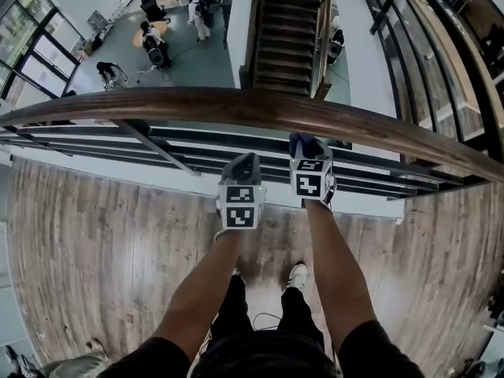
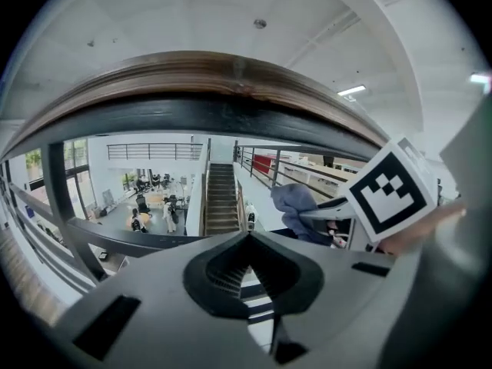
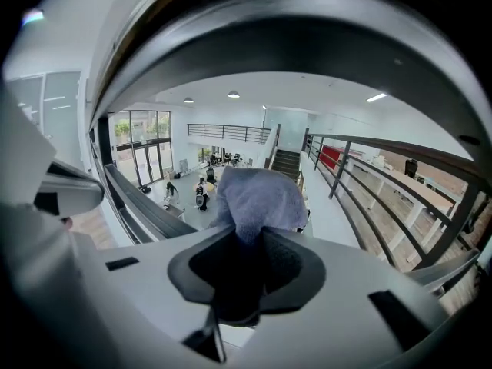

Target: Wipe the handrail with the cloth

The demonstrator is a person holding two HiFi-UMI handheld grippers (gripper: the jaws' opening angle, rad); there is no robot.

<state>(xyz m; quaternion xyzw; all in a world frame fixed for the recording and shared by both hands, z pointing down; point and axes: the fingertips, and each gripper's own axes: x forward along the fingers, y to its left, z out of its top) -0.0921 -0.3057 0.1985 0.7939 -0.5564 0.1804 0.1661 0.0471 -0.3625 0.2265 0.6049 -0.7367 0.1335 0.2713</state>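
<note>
The right gripper (image 3: 247,235) pinches a crumpled blue-grey cloth (image 3: 257,198) just beneath the curved brown wooden handrail (image 1: 197,105). The left gripper (image 2: 247,237), beside it, is pressed together, empty.

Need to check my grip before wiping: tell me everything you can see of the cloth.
The cloth is blue-grey and soft-looking, bunched into a wad. The right hand-held gripper pinches its lower end, and the rest puffs out beyond the jaws. It sits close under the wooden handrail; contact cannot be made out.
</note>
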